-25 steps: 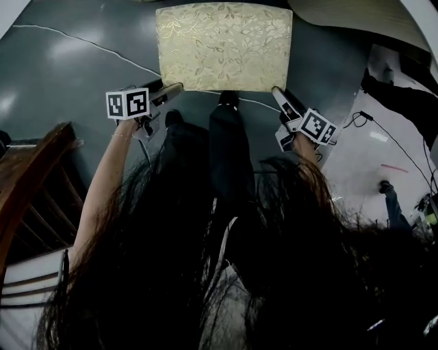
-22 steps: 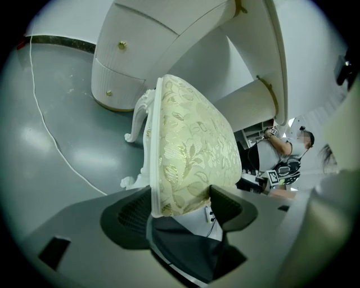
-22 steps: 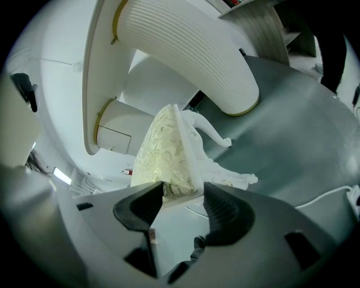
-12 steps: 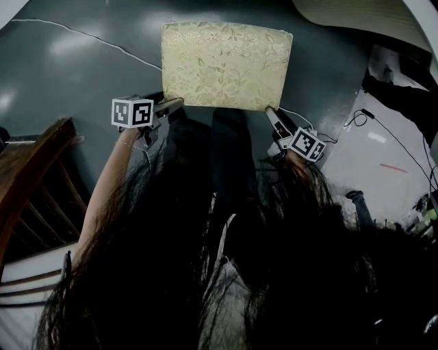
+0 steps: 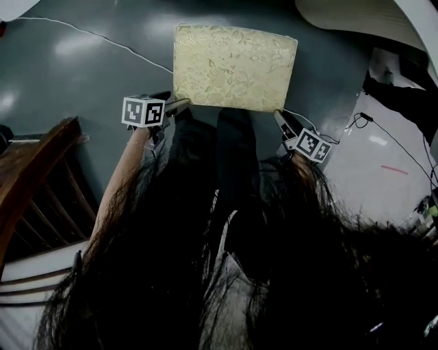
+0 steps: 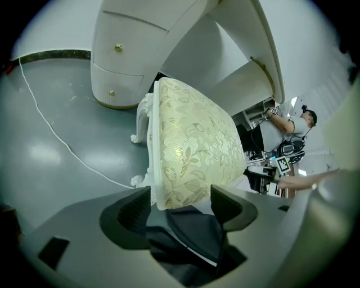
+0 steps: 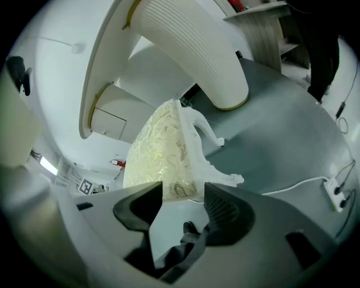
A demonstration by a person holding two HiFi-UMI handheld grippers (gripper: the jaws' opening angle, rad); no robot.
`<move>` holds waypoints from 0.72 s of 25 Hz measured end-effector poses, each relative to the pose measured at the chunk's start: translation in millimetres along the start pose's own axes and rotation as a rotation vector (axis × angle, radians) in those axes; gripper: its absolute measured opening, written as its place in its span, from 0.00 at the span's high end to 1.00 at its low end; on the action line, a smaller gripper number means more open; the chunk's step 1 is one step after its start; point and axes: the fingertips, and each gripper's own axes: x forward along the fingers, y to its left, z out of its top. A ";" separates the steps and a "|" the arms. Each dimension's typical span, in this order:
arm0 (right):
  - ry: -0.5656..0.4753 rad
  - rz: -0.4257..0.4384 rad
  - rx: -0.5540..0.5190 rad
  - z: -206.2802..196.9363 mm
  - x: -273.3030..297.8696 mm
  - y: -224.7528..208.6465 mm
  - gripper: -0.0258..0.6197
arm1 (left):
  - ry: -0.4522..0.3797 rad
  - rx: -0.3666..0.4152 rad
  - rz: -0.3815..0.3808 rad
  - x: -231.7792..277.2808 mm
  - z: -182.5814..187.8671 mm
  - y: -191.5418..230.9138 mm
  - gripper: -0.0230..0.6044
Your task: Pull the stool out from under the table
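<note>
Nearly there: the stool (image 5: 234,66) stands on the grey floor (image 5: 89,75), its gold-patterned seat showing whole from above and looking clear of the white tabletop (image 5: 356,17), whose curved edge sits off at the upper right. From the head view the pull appears all but done; what may be left is a last short draw towards the person and the letting go. The views along the claws show the table's drawers and pedestal close behind the stool's carved white legs, so how far it has cleared the overhang cannot be told exactly. The left claw (image 5: 179,104) pinches the seat's near left corner, cushion and white frame filling the gap between its dark pads. The right claw (image 5: 280,117) grips the near right corner likewise, spread wide but pressed on the seat's thickness. The stool lies just ahead of both claws, between them. A white cable (image 5: 102,39) trails across the floor to the left; a wooden chair (image 5: 34,164) stands beside the person.
</note>
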 end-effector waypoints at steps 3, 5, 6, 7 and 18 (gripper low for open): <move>-0.042 0.004 -0.009 10.7 -13.4 14.1 0.59 | -0.007 0.012 0.000 -16.4 -1.4 -4.6 0.42; -0.072 0.009 -0.027 19.0 -21.4 29.9 0.59 | -0.030 0.034 -0.014 -30.7 3.3 -11.7 0.42; -0.084 0.016 -0.038 22.7 -25.4 40.0 0.60 | -0.042 0.053 -0.021 -38.5 5.8 -16.4 0.42; -0.097 0.025 -0.049 26.4 -29.6 51.4 0.59 | -0.048 0.078 -0.024 -46.5 7.1 -21.4 0.42; -0.261 0.131 -0.169 55.9 -84.7 213.8 0.60 | -0.295 0.258 -0.098 -154.6 63.7 -120.9 0.43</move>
